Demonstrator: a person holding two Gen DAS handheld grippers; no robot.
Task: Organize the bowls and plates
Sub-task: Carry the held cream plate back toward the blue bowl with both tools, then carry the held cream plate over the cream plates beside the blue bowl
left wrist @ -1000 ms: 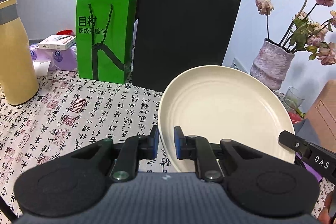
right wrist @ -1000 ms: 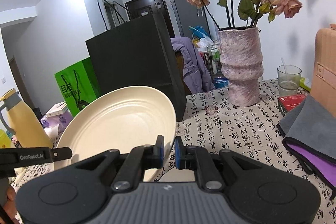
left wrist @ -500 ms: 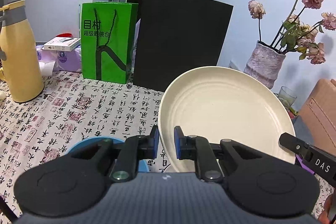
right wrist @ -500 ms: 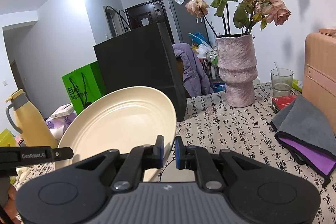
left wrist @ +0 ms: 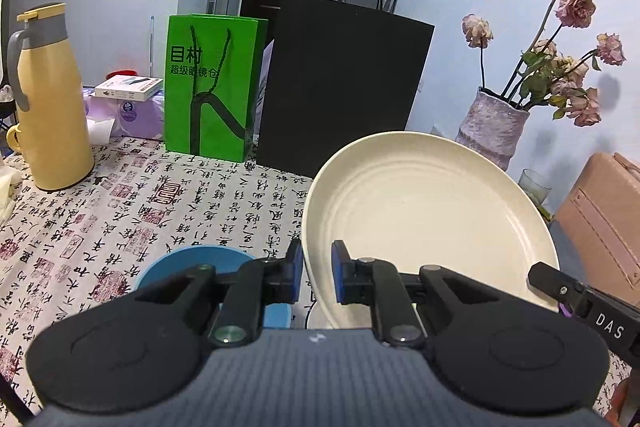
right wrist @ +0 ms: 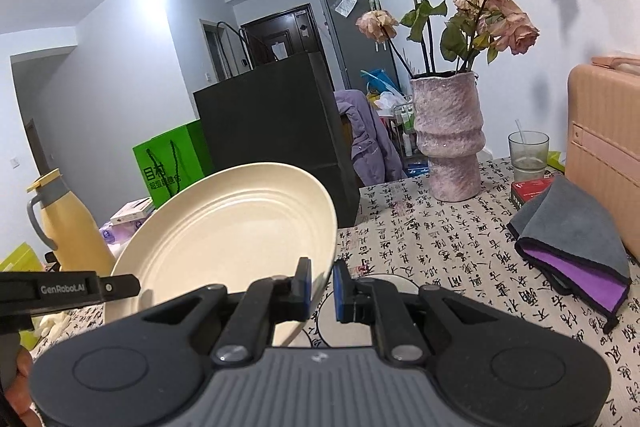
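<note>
Calligraphy-printed cloth covers the tabletop [left wrist: 120,211], and above it you carry the cream plate [left wrist: 424,219] tilted, the left tool [left wrist: 316,277] clamped on its left rim and the right tool [right wrist: 322,285] clamped on its right rim. I judge you are mid-transfer; next, lower it level, perhaps near the blue bowl [left wrist: 192,263] below the plate. Readable: "目村" on the green bag [left wrist: 212,87], "DAS" and "GenRobot.AI" on the tools.

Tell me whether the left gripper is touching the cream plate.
Touching. The left wrist view shows the left gripper shut on the cream plate, its rim clamped between the blue pads.
</note>
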